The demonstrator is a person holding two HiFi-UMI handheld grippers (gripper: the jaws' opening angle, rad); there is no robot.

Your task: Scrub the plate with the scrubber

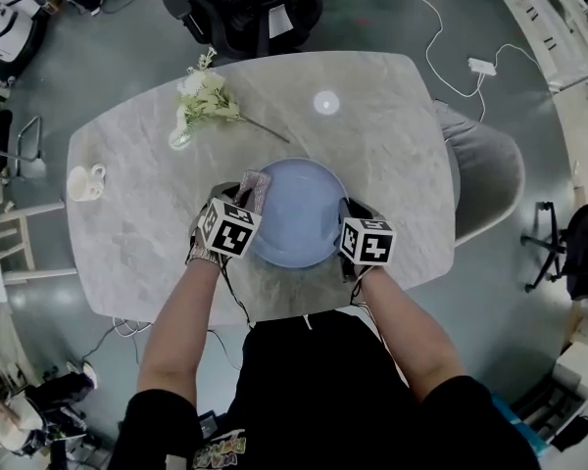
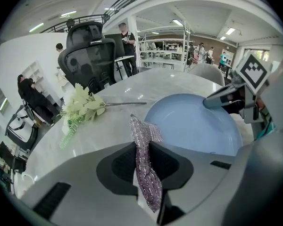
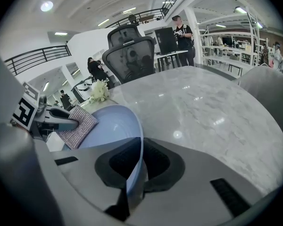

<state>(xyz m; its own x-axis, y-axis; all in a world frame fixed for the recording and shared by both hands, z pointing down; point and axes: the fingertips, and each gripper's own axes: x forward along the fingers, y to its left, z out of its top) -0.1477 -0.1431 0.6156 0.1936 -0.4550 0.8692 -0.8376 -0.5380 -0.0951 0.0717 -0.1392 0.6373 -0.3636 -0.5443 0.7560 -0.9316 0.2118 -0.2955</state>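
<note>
The left hand-held gripper (image 1: 241,198) pinches the scrubber (image 1: 256,188) at the left rim of the plate (image 1: 299,218), while the right hand-held gripper (image 1: 345,213) clamps its right rim.

Head view: overhead, facing steeply down; whole marble table (image 1: 392,155) in frame, moderately far.
Left gripper view: on left gripper (image 2: 142,147), low and close, facing across plate (image 2: 193,126) toward black chair (image 2: 87,51).
Right gripper view: on right gripper (image 3: 139,149), low and close, facing across the table's far side.
Overlap: plate, scrubber (image 1: 255,189), flowers (image 1: 208,96) in all three; each gripper view catches the opposite gripper.
</note>
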